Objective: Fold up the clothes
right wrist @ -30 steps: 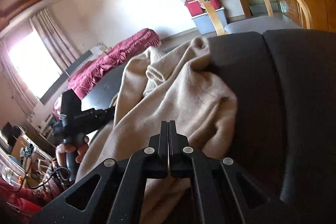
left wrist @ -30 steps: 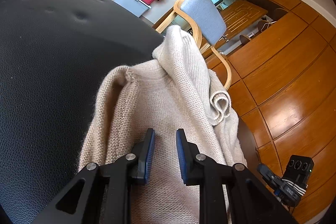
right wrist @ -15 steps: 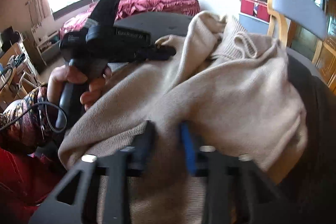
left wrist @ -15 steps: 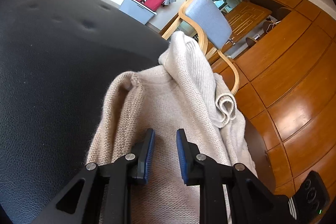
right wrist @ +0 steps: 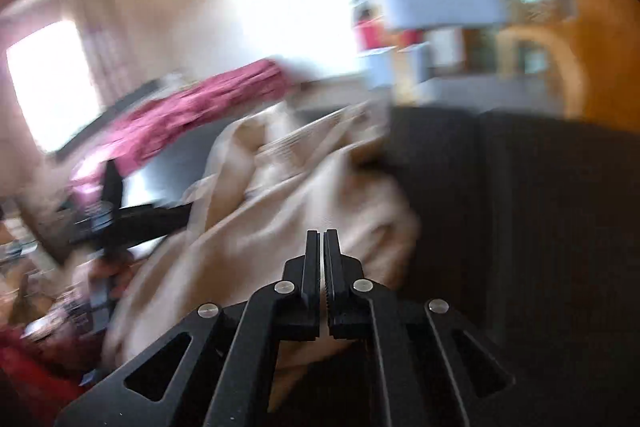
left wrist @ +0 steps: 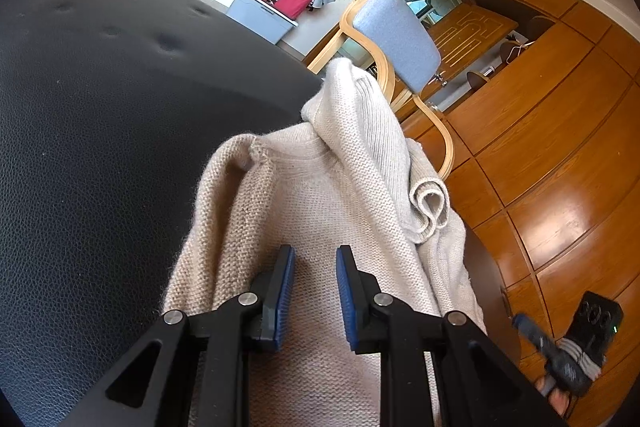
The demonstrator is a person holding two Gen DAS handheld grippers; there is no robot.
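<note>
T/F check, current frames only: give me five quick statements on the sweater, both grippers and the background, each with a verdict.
1. The beige sweater lies crumpled on a black padded surface. True.
2. The left gripper is clamped on the knit. False: its jaws stand apart over the sweater, with nothing pinched.
3. The right gripper has its jaws together. True; no fabric shows between them.
4. The chair behind the sweater has a red backrest. False: the backrest is blue-grey on a light wooden frame.
5. The right wrist view is sharp. False: it is heavily motion-blurred.
</note>
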